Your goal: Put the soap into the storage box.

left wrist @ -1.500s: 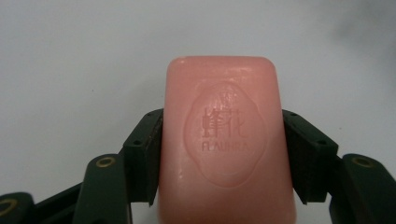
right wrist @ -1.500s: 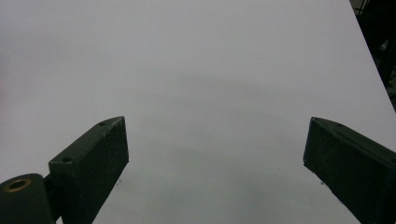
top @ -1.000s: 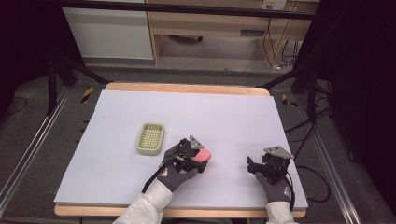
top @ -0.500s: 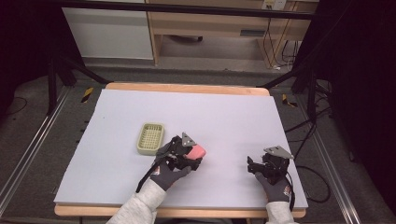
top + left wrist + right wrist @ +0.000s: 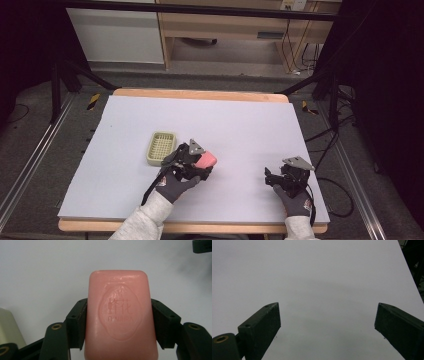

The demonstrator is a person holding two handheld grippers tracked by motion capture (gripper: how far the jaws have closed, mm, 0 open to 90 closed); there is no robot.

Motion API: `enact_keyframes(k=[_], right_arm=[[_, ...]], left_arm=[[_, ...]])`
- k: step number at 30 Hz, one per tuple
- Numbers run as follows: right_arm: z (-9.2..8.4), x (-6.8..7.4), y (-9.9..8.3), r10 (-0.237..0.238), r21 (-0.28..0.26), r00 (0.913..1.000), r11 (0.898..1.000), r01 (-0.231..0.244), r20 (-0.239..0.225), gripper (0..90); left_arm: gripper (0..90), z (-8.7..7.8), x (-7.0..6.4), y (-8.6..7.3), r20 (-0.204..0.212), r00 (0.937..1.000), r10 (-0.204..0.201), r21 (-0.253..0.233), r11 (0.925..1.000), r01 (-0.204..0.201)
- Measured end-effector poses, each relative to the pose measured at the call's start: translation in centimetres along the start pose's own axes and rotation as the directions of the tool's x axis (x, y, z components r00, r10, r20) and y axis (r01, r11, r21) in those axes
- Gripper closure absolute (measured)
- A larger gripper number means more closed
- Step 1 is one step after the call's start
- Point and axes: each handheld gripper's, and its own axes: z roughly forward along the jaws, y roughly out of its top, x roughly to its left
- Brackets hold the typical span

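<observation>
Two black fingers [image 5: 259, 327] of the right gripper [image 5: 327, 330] spread wide apart, rising from the bottom corners over a plain pale surface [image 5: 317, 277]. Nothing between them. Dark edge and clutter at the upper right corner.

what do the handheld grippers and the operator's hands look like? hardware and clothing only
Both the left gripper and the right gripper are black, each with a grey three-cornered plate on top and a trailing black cable. The jaws are flat black blocks with brass-coloured pivot bushings. The person wears dark grey gloves with red wrist markings and light grey sleeves.
</observation>
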Motion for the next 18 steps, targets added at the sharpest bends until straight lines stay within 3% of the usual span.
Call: enact_keyframes(k=[18], right_arm=[[0.0,0.0,0.0,0.0,-0.003,1.0,1.0,0.0,0.0,6.8]], left_arm=[[37.2,-2.4,2.2,-0.5,-0.031,0.9989,-0.034,-0.031,0.999,0.033]])
